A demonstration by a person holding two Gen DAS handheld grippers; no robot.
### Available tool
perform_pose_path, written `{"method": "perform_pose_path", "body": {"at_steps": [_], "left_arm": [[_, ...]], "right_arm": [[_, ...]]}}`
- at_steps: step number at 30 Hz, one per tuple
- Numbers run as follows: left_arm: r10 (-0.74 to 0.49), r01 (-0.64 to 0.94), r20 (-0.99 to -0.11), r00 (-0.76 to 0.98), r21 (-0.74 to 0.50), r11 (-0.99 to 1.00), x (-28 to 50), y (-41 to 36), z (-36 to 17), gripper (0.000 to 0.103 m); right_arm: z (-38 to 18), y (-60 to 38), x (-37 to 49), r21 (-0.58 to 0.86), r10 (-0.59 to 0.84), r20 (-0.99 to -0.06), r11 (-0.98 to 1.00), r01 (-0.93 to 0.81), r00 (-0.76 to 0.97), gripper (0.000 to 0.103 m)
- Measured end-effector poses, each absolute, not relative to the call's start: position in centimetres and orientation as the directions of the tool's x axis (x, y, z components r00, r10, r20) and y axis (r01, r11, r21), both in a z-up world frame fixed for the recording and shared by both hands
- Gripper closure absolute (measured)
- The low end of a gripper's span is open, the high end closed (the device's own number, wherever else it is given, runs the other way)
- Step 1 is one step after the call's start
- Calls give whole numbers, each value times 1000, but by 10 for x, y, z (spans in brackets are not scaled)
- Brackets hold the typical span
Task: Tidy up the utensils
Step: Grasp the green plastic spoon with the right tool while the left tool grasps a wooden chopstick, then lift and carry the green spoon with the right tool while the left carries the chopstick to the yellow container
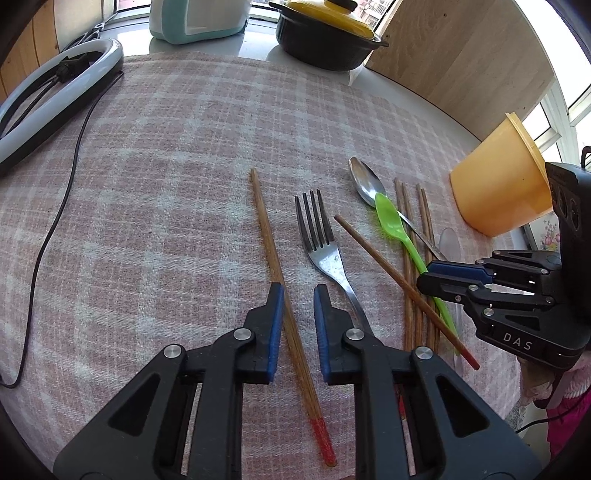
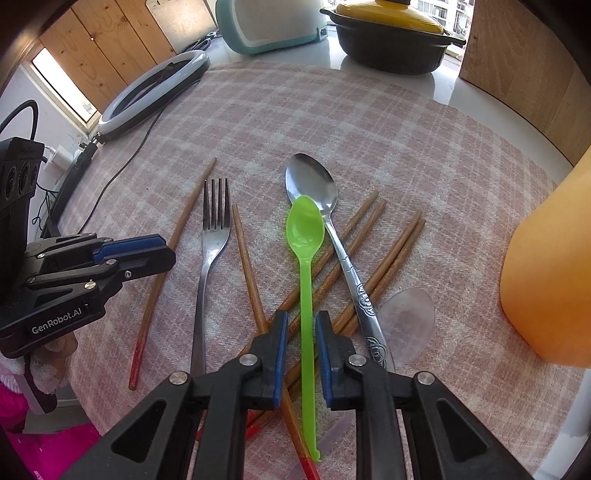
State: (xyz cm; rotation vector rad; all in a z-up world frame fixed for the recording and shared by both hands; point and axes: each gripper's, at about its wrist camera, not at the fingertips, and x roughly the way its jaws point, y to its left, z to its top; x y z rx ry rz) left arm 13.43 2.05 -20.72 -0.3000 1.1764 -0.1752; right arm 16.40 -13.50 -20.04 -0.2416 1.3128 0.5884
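My left gripper (image 1: 298,291) is open, low over the cloth, with a red-tipped wooden chopstick (image 1: 280,273) lying between its fingers. A metal fork (image 1: 325,243) lies just right of it. My right gripper (image 2: 302,319) is open and straddles the handle of a green plastic spoon (image 2: 306,258). That spoon lies over a metal spoon (image 2: 314,184) and several crossed chopsticks (image 2: 373,258). A clear plastic spoon (image 2: 406,325) lies to the right. An orange cup (image 1: 502,184) lies tipped on its side at the right.
A pink checked cloth (image 1: 184,166) covers the table. A ring light (image 1: 55,96) with its cable lies at the far left. A black pot with a yellow lid (image 1: 325,33) and a teal appliance (image 1: 195,18) stand at the back.
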Motion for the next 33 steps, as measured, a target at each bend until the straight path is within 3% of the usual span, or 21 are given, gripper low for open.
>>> {"method": "perform_pose_path", "body": {"at_steps": [4,11,33], "left_arm": [[-278,-29,-885,372,-311,950,139,20,-215,88],[-279,-37,-881,383,-316,948,142,21,-218,96],[-280,-64,-827,488,-354,933,121,42,-172,99]], "right_arm": [[-203,-134,165,164,270,-955,825,-541,121,89],[-204,-140,165,191,294,-948,832,-521,122,99],[-164,-169,158,255,388,-890,858,-445,238,99]]}}
